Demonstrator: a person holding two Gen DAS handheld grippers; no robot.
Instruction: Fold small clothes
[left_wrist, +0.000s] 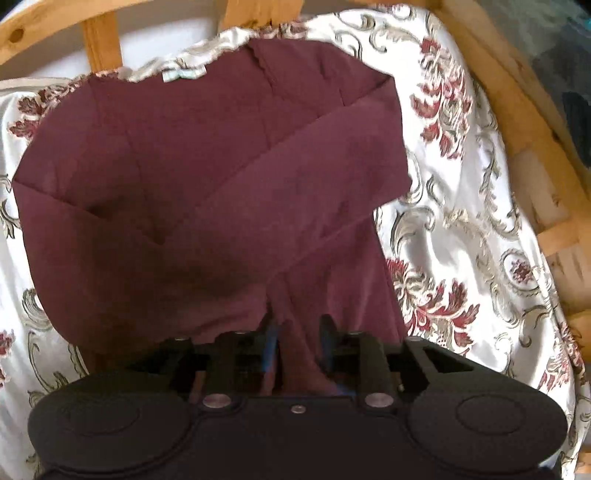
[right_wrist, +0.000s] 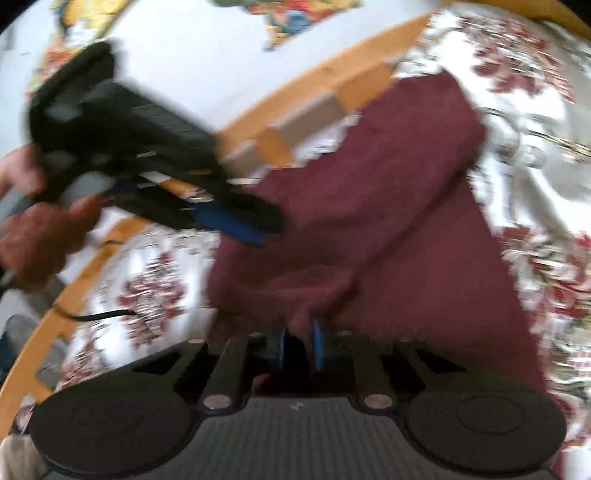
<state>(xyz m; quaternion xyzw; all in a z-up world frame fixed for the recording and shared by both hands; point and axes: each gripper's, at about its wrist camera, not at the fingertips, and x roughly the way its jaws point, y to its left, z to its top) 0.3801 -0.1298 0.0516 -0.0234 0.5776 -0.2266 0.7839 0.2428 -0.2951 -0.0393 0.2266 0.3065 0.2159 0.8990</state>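
A maroon garment (left_wrist: 207, 177) lies spread on a floral white cloth (left_wrist: 461, 221), with one sleeve folded across its body. My left gripper (left_wrist: 297, 332) is shut on the garment's near edge, fabric bunched between its blue pads. In the right wrist view the same garment (right_wrist: 388, 206) runs away from me. My right gripper (right_wrist: 299, 336) is shut on another part of its near edge. The left gripper (right_wrist: 258, 229) also shows there, coming in from the left and pinching the cloth.
A wooden frame (left_wrist: 517, 122) rings the floral cloth on the far and right sides. The person's hand (right_wrist: 40, 236) holds the left gripper's handle. A black strap (right_wrist: 99, 315) lies on the cloth at the left.
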